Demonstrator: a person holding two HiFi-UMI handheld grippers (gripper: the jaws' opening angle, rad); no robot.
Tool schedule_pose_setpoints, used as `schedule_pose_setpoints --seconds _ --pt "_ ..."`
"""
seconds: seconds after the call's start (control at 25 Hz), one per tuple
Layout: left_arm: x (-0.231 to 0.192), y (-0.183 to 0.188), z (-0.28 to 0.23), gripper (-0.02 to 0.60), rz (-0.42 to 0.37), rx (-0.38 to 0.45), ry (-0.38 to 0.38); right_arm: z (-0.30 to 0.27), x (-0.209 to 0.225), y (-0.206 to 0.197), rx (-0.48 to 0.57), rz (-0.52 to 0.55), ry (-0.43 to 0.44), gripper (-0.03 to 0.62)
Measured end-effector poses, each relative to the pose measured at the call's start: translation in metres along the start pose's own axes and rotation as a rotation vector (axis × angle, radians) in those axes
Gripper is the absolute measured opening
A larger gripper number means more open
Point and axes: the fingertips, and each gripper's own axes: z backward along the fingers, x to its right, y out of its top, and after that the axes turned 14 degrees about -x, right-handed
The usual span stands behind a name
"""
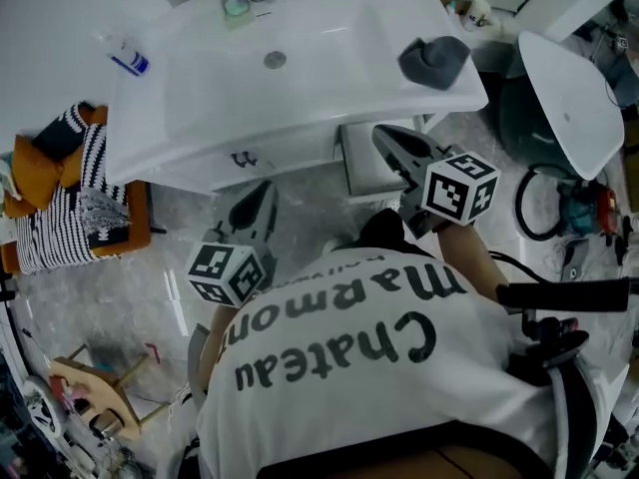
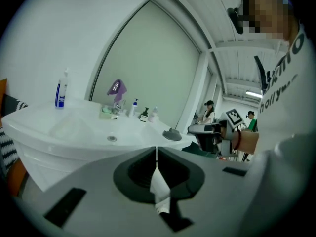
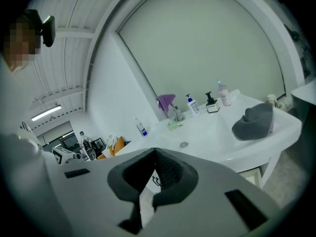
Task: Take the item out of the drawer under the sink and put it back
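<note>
A grey cloth (image 1: 434,60) and a bottle (image 1: 128,58) lie on the white sink (image 1: 300,98), whose rim overhangs the drawer front (image 1: 285,156); the item inside cannot be seen. The left gripper (image 1: 262,196) and right gripper (image 1: 391,140) point at it, jaws closed on nothing

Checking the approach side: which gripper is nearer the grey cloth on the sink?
Right. In the head view, the right gripper is just below the grey cloth, off the sink's front edge; the left gripper lies farther down and left.
</note>
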Motion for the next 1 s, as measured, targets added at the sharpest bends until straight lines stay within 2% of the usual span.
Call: schedule_pose_setpoints --seconds 0.2,0.52,1.0 --pt "0.014 0.003 0.001 0.015 -0.006 0.020 -0.004 -0.008 -0.002 -0.005 -0.028 -0.007 0.034 0.011" --pt "0.009 -0.001 0.014 0.015 0.032 0.042 0.032 -0.025 -0.015 -0.014 -0.095 0.005 0.092 0.011" --pt "0.013 0.003 0.016 0.015 0.041 0.059 0.040 -0.024 -0.015 -0.009 -0.105 0.037 0.091 0.011"
